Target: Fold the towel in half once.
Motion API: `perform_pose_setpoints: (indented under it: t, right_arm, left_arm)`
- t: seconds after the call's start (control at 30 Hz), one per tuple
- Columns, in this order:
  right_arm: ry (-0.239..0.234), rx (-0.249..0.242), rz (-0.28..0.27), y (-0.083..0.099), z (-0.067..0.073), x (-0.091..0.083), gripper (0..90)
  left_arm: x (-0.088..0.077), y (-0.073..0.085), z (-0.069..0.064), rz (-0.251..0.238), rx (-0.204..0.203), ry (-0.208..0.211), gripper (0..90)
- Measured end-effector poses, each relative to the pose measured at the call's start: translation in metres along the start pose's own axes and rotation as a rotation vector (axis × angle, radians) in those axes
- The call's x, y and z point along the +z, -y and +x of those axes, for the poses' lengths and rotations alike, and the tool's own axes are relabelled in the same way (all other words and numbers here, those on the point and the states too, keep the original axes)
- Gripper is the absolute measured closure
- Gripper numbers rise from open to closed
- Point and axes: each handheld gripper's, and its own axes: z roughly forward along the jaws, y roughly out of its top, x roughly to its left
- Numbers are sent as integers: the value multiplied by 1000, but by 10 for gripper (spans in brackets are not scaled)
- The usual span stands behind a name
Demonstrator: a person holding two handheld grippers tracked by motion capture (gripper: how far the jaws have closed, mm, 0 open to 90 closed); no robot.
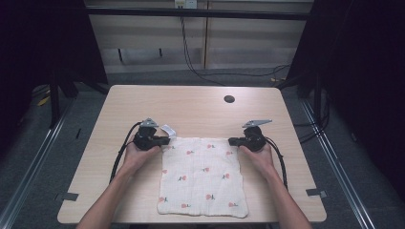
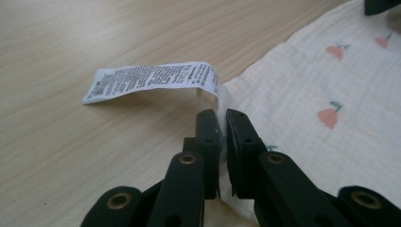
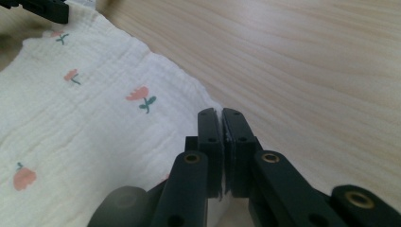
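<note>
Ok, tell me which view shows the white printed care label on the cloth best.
The left gripper view: the white printed care label lies close up on the wooden table, its print visible, beside the corner of the cream flower-print cloth that the jaws pinch. In the high view it is a tiny white flap.

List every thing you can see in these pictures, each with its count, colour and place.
cloth: one, cream with small red flowers, flat on the table's near middle
label: one, white with print, at the cloth's far left corner
table: one, light wood, centre
hole: one, dark, far right of the table
cables: black, on the floor beyond the table
left gripper: one, black, fingers shut on the cloth's far left corner
right gripper: one, black, fingers shut on the far right corner
forearms: two, entering from the near edge
</note>
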Motion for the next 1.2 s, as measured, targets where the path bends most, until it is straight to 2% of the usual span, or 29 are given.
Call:
perform_pose_setpoints:
  t: [0.07,0.1,0.37,0.6,0.67,0.8,0.93,1.13,1.2]
  right_arm:
    - [-3,-3,-11,-2,2,-2,869]
    - [-3,-1,-11,-2,3,-3,869]
    - [-11,6,-58,-6,1,-13,870]
    - [-15,8,-108,-11,-1,-27,869]
    - [-25,11,-123,-12,-1,-32,870]
    - [-29,9,-141,-16,0,-37,871]
    - [-29,7,-144,-18,1,-38,872]
    - [-33,-1,-161,-23,3,-42,873]
    - [-33,-12,-174,-28,4,-45,872]
  left_arm:
    - [-5,-1,1,-31,-26,32,846]
    - [-8,-1,0,-36,-22,38,846]
    - [-15,-3,-10,-65,-7,43,846]
    - [-26,-6,-5,-107,-28,59,848]
    - [-32,-8,-4,-126,-27,75,849]
    - [-36,-12,-6,-142,-4,55,847]
    - [-39,-16,-6,-154,3,55,848]
    - [-45,-20,-6,-176,3,54,850]
    - [-43,-21,-4,-197,-26,41,850]
